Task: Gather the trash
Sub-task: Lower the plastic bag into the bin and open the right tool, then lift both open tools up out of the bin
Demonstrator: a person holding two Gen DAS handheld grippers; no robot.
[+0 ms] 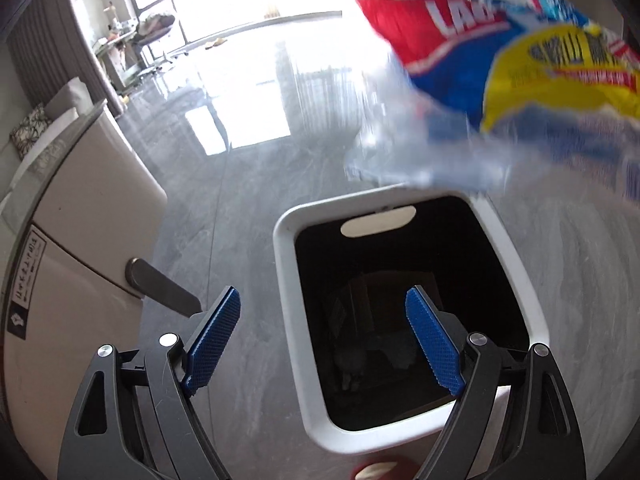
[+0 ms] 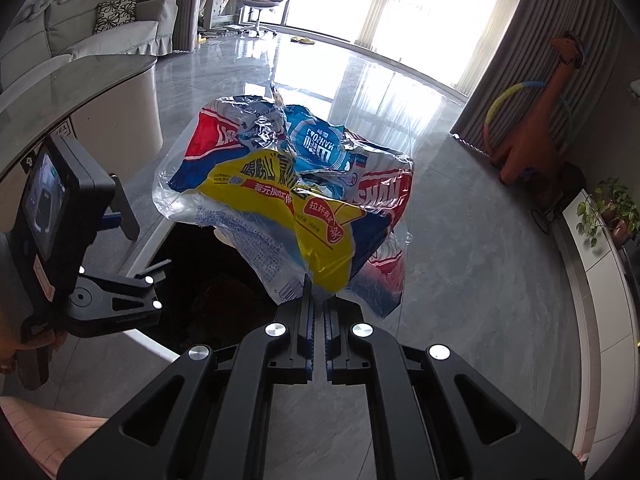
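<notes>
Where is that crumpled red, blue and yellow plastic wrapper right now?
The crumpled red, blue and yellow plastic wrapper hangs pinched in the shut right gripper, just above the open white trash bin; in the left wrist view it fills the upper right.

the left gripper (image 1: 322,312) points steeply down with its blue pads (image 1: 214,344) spread wide and bare, while the right gripper (image 2: 316,300) is pinched closed.

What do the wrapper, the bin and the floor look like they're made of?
Wrapper: thin glossy plastic film, crinkled, printed and partly see-through. Bin: probably moulded white plastic, with a smooth matte rim and a dark inside. Floor: polished grey stone or tile, veined and mirroring the windows.
</notes>
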